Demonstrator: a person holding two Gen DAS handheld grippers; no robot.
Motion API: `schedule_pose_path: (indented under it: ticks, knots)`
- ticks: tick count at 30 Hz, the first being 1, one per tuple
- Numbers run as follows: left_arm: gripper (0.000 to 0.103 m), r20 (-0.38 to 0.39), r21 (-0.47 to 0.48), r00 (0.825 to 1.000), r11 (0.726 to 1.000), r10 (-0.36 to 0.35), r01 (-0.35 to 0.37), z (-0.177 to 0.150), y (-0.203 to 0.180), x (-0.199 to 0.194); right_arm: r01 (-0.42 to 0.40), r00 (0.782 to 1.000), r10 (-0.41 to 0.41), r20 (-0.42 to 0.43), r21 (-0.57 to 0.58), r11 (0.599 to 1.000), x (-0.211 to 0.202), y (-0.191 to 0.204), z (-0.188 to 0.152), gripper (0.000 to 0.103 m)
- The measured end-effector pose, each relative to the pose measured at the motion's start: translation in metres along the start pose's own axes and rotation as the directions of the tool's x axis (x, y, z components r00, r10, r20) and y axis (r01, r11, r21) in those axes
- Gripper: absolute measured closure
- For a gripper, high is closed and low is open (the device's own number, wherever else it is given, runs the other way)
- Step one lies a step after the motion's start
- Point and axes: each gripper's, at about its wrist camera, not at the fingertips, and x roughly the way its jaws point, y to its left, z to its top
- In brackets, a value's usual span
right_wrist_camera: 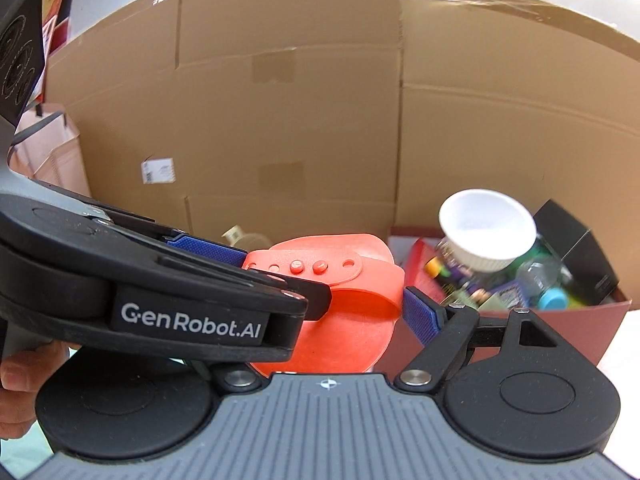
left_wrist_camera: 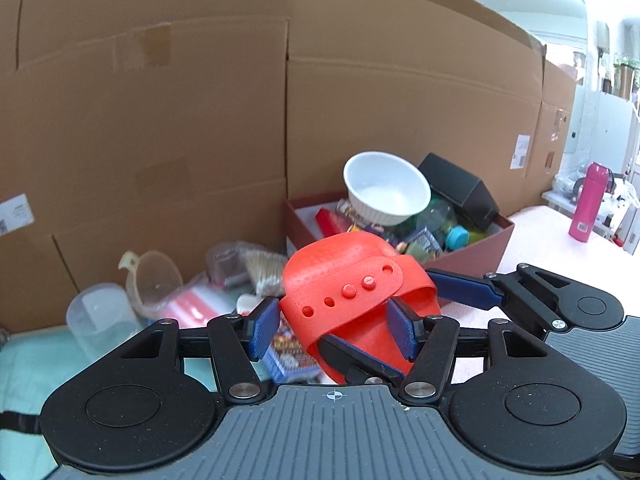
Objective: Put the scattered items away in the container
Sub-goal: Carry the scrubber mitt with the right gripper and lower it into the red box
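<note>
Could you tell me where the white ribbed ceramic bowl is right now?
The white ribbed ceramic bowl lies tilted atop the clutter in the dark red box, right of centre, beside a black carton.

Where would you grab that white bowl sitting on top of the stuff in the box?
By its rim. The white bowl lies tipped on the pile in the red box, its open mouth facing the cameras, so the upper edge is probably easiest: come from above with one finger inside and one on the ribbed outside. The body looks too wide and rounded for a claw to span.
</note>
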Motion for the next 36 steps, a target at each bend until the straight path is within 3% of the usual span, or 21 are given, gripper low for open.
schedule_pose_path:
  ticks: [12, 23, 36]
  knots:
    - [0.039, -0.015, 0.024, 1.0, 1.0, 0.005, -0.005, 0.039, -0.014, 0.06, -0.004, 1.0, 0.003, 0.008, 0.114, 0.994, 0.039, -0.056, 0.013, 0.018]
    - [0.04, -0.077, 0.029, 0.997, 1.0, 0.01, -0.008, 0.051, -0.02, 0.119, -0.025, 0.998, 0.037, -0.041, 0.255, 0.967, 0.083, -0.1, 0.004, 0.018]
    - [0.04, -0.11, 0.016, 0.994, 1.0, -0.011, 0.013, 0.053, -0.024, 0.158, -0.005, 0.998, 0.022, -0.062, 0.261, 0.965, 0.107, -0.125, -0.005, 0.018]
